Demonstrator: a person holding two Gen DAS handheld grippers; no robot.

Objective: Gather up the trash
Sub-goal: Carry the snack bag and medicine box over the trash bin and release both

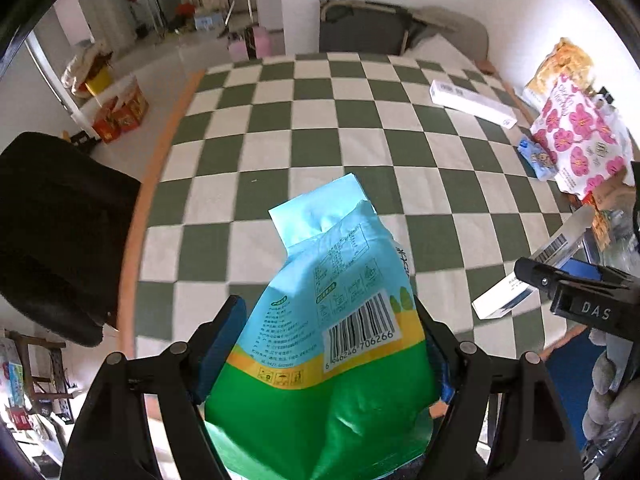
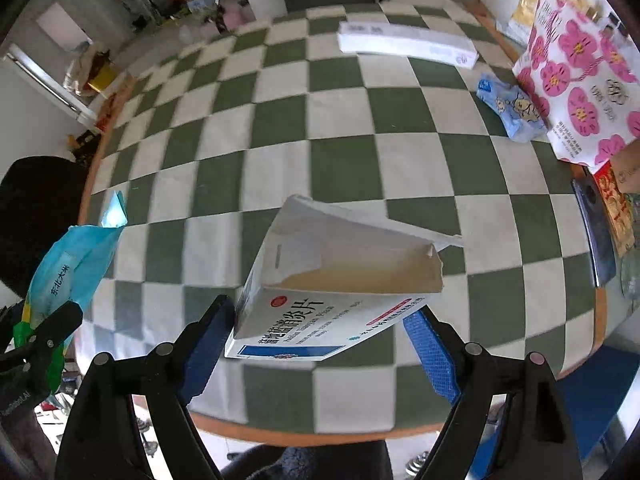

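Note:
My left gripper (image 1: 328, 340) is shut on a blue-and-green rice bag (image 1: 332, 320), held above the near edge of the checkered table (image 1: 320, 120). The bag also shows at the left of the right wrist view (image 2: 68, 264). My right gripper (image 2: 320, 328) is shut on an open white medicine box (image 2: 332, 280), held above the table's near edge. That box and the right gripper's finger (image 1: 560, 280) show at the right of the left wrist view. A long white box (image 2: 404, 42) and a small blue packet (image 2: 512, 110) lie on the table's far right.
A pink-flowered bag (image 2: 580, 80) and a yellow snack bag (image 1: 560, 68) stand at the table's right edge. A black chair (image 1: 52, 220) sits at the left. A dark chair (image 1: 360, 28) stands beyond the far edge. Red boxes (image 1: 120, 116) lie on the floor.

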